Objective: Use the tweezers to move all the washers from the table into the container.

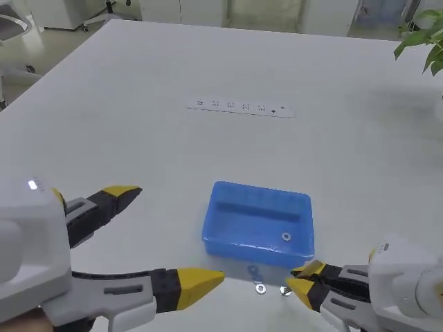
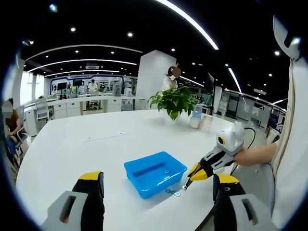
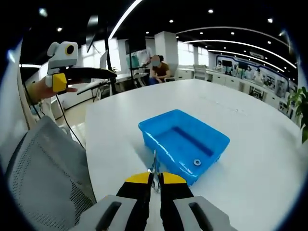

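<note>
A blue container (image 1: pixel 228 214) sits on the white table with one washer (image 1: pixel 286 237) inside it. Two more washers (image 1: pixel 260 288) lie on the table just in front of its near wall. My right gripper (image 1: pixel 303 275) is shut on thin tweezers (image 3: pixel 154 162), whose tips point down at the table by the container's (image 3: pixel 211 134) near corner. The washer (image 3: pixel 197 162) in the container lies a little right of those tips. My left gripper (image 1: pixel 163 235) hangs open and empty to the left of the container. In the left gripper view the tweezers (image 2: pixel 187 184) reach toward the table washers (image 2: pixel 177 194).
A white strip with small marks (image 1: pixel 239 107) lies across the table (image 1: pixel 138 104) behind the container. A potted plant (image 2: pixel 174 101) stands at the far right edge. A mesh chair back (image 3: pixel 43 178) is beside the table. People are at desks in the background.
</note>
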Available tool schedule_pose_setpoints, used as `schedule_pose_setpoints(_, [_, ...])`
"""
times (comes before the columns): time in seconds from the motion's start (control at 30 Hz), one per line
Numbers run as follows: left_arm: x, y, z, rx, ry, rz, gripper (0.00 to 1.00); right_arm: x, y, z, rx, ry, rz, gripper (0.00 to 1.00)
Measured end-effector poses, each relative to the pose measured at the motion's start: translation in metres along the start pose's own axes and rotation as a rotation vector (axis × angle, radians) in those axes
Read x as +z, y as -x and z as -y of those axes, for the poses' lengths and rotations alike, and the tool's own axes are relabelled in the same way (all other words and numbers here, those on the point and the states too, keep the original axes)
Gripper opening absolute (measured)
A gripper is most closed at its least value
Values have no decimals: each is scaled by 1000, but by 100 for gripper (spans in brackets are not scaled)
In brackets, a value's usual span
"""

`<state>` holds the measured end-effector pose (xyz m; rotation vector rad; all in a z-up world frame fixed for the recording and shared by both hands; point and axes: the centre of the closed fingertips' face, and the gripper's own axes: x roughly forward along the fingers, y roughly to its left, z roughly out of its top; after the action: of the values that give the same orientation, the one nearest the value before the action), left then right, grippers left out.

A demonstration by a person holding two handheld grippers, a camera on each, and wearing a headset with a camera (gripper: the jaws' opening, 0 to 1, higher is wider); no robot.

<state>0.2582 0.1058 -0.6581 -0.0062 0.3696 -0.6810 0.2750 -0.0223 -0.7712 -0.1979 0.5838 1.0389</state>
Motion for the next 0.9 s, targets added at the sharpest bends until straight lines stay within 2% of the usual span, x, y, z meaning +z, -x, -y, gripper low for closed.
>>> schedule_pose_setpoints(0.03, [0,1,-1,3,1,0,96,6,2,-1,12,-31,27,2])
schedule_pose_setpoints(0.13, [-1,2,-3,8,6,1,96,20,8,0,26,-61,62,3])
schedule_pose_setpoints(0.3, [0,2,-2,7,5,3,96,48,17,0,52,-81,129,3])
schedule_pose_setpoints(0.5, [-1,2,-1,5,3,1,96,74,16,13,44,-85,180,3])
schedule_pose_setpoints(0.67, [0,3,-1,6,0,0,96,83,4,29,20,-81,172,3])
schedule_pose_setpoints(0.83, [0,5,-4,16,5,1,96,79,-15,49,-13,-76,110,3])
schedule_pose_setpoints(0.9, [-2,6,-4,16,3,-5,96,75,-23,54,-11,-81,84,3])
